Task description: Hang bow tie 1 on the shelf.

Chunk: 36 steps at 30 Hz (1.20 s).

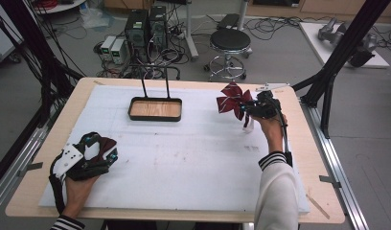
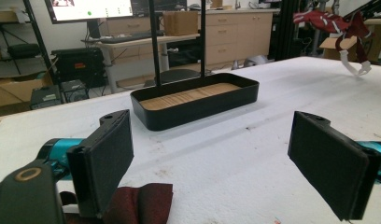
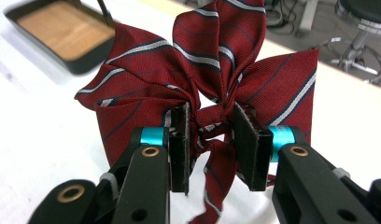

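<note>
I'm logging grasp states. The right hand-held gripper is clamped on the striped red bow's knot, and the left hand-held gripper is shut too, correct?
Not quite. The right hand-held gripper is clamped on the knot of the striped red bow, but the left hand-held gripper is open: the left gripper view shows its jaws standing wide apart, with bare table between them and a second piece of dark red cloth lying by one jaw.

Wide-open left claw (image 2: 226,161) over dark red cloth (image 2: 137,203), black tray (image 2: 198,100) beyond.

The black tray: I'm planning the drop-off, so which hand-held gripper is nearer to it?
Right, narrowly. The right hand-held gripper, shut on the striped bow, is level beside the black tray; the left hand-held gripper sits at the table's near corner.
</note>
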Each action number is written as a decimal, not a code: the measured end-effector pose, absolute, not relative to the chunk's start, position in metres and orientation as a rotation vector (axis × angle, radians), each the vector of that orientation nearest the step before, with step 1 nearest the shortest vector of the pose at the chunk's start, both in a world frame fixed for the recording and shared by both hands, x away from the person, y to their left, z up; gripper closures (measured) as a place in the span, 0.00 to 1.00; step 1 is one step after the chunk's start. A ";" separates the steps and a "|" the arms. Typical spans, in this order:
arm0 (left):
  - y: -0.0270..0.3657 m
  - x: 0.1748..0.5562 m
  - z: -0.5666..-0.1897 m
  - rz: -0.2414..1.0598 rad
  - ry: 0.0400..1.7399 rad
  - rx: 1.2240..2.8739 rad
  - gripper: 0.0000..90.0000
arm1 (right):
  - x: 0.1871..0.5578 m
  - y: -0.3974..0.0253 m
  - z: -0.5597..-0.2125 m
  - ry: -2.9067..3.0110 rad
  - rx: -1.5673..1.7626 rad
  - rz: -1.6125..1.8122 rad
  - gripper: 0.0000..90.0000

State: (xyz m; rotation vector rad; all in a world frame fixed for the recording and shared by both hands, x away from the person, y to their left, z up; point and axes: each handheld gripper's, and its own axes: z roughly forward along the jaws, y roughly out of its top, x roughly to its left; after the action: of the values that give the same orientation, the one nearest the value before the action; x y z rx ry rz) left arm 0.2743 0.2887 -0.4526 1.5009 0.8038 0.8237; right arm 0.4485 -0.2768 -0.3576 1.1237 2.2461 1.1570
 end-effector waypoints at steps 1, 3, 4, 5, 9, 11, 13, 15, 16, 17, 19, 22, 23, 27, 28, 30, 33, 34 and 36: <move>0.289 0.274 -0.453 0.824 0.804 1.501 0.16 | 0.448 -0.277 -0.356 2.237 1.119 1.177 0.76; 0.289 0.274 -0.453 0.823 0.805 1.501 0.16 | 0.446 -0.277 -0.353 2.199 1.125 1.235 0.76; 0.289 0.274 -0.453 0.824 0.805 1.501 0.16 | 0.446 -0.277 -0.353 2.199 1.125 1.235 0.76; 0.289 0.274 -0.453 0.823 0.804 1.500 0.16 | 0.445 -0.277 -0.351 2.183 1.113 1.263 0.76; 0.289 0.274 -0.452 0.822 0.805 1.501 0.16 | 0.441 -0.276 -0.345 2.125 1.099 1.343 0.76; 0.289 0.274 -0.453 0.823 0.806 1.500 0.16 | 0.440 -0.275 -0.343 2.117 1.092 1.350 0.76; 0.289 0.274 -0.453 0.821 0.806 1.501 0.16 | 0.438 -0.275 -0.341 2.095 1.086 1.380 0.76; 0.289 0.275 -0.453 0.822 0.807 1.500 0.16 | 0.437 -0.273 -0.339 2.085 1.076 1.390 0.76; 0.289 0.275 -0.452 0.821 0.807 1.501 0.16 | 0.437 -0.273 -0.339 2.085 1.076 1.390 0.76; 0.289 0.275 -0.452 0.821 0.807 1.500 0.16 | 0.435 -0.272 -0.337 2.070 1.071 1.402 0.76; 0.289 0.275 -0.452 0.821 0.808 1.501 0.16 | 0.435 -0.272 -0.336 2.054 1.064 1.415 0.76; 0.289 0.275 -0.452 0.821 0.809 1.500 0.16 | 0.434 -0.271 -0.334 2.048 1.066 1.417 0.76; 0.289 0.275 -0.452 0.820 0.809 1.500 0.16 | 0.433 -0.270 -0.333 2.041 1.059 1.422 0.76; 0.289 0.275 -0.452 0.820 0.810 1.501 0.16 | 0.433 -0.264 -0.324 2.037 1.044 1.445 0.76; 0.289 0.275 -0.452 0.819 0.810 1.501 0.16 | 0.433 -0.264 -0.324 2.037 1.044 1.445 0.76; 0.289 0.275 -0.452 0.819 0.810 1.501 0.16 | 0.434 -0.258 -0.318 2.037 1.018 1.451 0.76; 0.289 0.275 -0.452 0.819 0.812 1.499 0.16 | 0.435 -0.248 -0.310 2.033 0.985 1.465 0.76; 0.289 0.275 -0.452 0.819 0.812 1.501 0.16 | 0.435 -0.248 -0.310 2.033 0.985 1.465 0.76; 0.289 0.275 -0.452 0.819 0.812 1.500 0.16 | 0.436 -0.241 -0.306 2.039 0.972 1.464 0.76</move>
State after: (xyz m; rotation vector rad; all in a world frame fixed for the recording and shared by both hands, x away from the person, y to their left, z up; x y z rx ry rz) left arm 0.2749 0.2892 -0.4524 1.5002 0.8120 0.8190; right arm 0.4359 -0.2414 -0.3058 0.9716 2.0391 1.4638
